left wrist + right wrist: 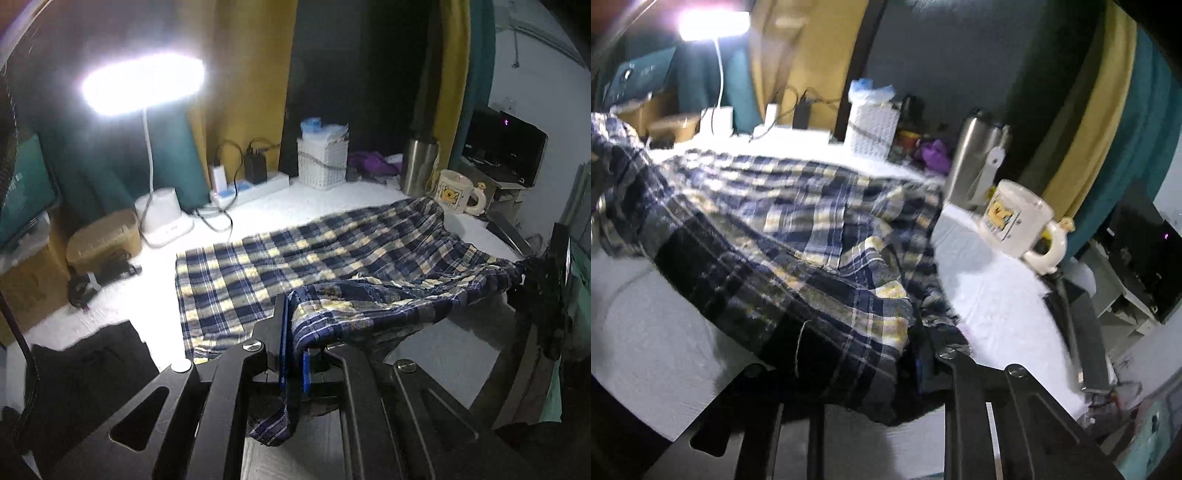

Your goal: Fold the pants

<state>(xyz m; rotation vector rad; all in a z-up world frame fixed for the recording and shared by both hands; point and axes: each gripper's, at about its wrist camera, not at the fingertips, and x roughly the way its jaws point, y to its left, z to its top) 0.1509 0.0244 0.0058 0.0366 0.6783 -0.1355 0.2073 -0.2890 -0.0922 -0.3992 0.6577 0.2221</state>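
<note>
Left gripper [293,354] clenched on plaid pants [295,258] hem, right gripper [912,354] gripping opposite corner, for lifting and folding.

The left gripper [293,343] is clamped on a bunched edge of the plaid pants [295,258], whose hem hangs down behind its fingers. Ahead of the claw the pants lie spread across the white table [110,295]. Far ahead to the left glows a desk lamp [144,86]; ahead to the right stands a cartoon mug [456,194].
</note>
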